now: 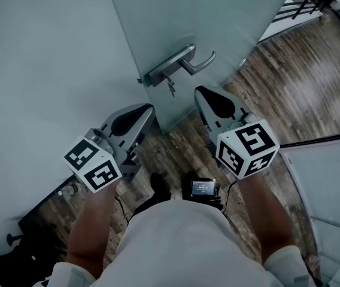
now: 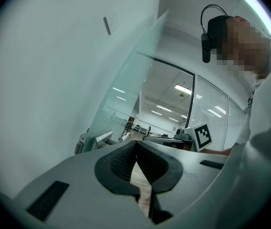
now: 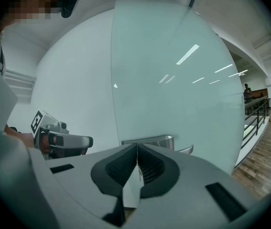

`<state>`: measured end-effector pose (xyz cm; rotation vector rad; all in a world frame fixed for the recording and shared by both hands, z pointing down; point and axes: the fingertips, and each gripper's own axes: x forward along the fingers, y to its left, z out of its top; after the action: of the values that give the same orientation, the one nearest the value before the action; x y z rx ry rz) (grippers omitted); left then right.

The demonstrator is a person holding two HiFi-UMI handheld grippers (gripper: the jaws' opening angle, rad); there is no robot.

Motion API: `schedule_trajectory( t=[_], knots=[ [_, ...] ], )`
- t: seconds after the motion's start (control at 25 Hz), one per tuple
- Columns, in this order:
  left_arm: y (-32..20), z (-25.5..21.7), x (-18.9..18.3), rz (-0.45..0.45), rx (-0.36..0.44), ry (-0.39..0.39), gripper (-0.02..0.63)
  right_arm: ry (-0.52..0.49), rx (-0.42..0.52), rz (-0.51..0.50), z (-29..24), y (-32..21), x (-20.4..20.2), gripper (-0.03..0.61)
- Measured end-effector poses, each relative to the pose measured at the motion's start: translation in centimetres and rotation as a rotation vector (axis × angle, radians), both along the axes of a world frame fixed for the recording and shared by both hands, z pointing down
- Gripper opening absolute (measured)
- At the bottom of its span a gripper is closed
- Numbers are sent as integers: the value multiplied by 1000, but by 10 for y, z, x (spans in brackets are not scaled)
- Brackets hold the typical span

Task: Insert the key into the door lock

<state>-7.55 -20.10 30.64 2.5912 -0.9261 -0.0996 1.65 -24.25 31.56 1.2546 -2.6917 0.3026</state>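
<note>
The glass door carries a metal lock plate with a lever handle. A key hangs from the plate just below the handle. In the head view my left gripper sits below and left of the key, shut with nothing in it. My right gripper is just right of the key, also shut and empty. The lock plate lies ahead and left of the closed left gripper. In the right gripper view the closed right gripper points at the lock plate and handle.
A pale wall stands left of the door. Wooden floor runs to the right, with a railing beyond and a white blind panel at right. A small device hangs at the person's waist. Dark objects lie bottom left.
</note>
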Motion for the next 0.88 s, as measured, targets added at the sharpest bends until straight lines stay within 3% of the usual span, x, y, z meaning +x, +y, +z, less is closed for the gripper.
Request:
schedule_trajectory(
  t=[0.88],
  knots=[
    [30,-9,-4,-43,3,25,15,5,-33,18,5,28,24,14]
  ],
)
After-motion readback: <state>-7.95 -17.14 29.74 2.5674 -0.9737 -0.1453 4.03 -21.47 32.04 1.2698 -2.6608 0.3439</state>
